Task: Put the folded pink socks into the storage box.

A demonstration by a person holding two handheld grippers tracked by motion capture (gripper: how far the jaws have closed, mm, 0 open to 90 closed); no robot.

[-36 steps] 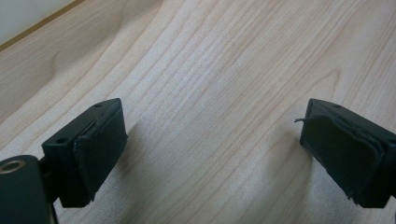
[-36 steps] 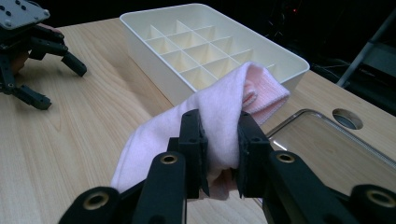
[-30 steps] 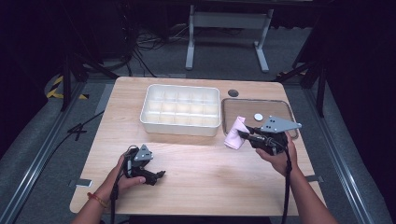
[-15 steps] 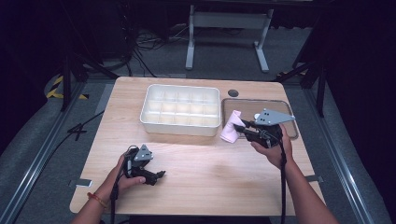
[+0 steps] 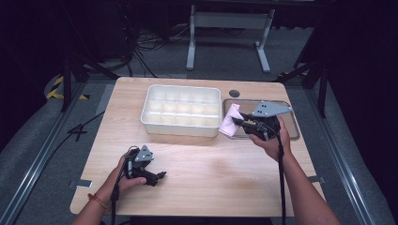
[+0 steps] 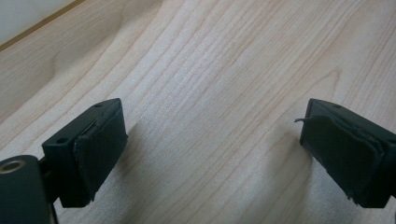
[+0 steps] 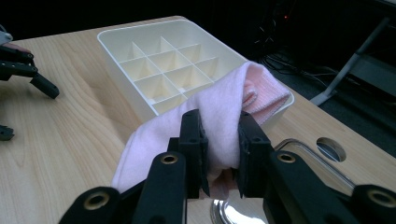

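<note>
Partly hidden in the high view, the pink cloth (image 5: 230, 120) is covered at its near end by the right gripper (image 5: 238, 121), and the folds of it are too small to be read there. In the right gripper view the cloth's lower end is cut off behind the jaws, and the clear tray (image 7: 312, 163) is seen only as a rim and a shiny corner at 5 o'clock. The left gripper (image 5: 159, 177) is shown in its own view as two pads with bare bench (image 6: 219, 93) between them; the rest of it is out of frame.

The right hand (image 5: 267, 140) is held above the bench at 3 o'clock, forearm stretched forward, the gripper pointed toward 9 o'clock at the white divided box (image 5: 182, 110). Its jaws are pinched on the pink cloth, which hangs at the box's 3 o'clock corner, over the tray's edge. The left hand (image 5: 124, 176) is rested on the bench at 7 o'clock, its gripper spread wide and nothing held.

Compared with a second ago, the cloth and right gripper are seen shifted slightly farther up and toward the box; the left gripper is unchanged.
</note>
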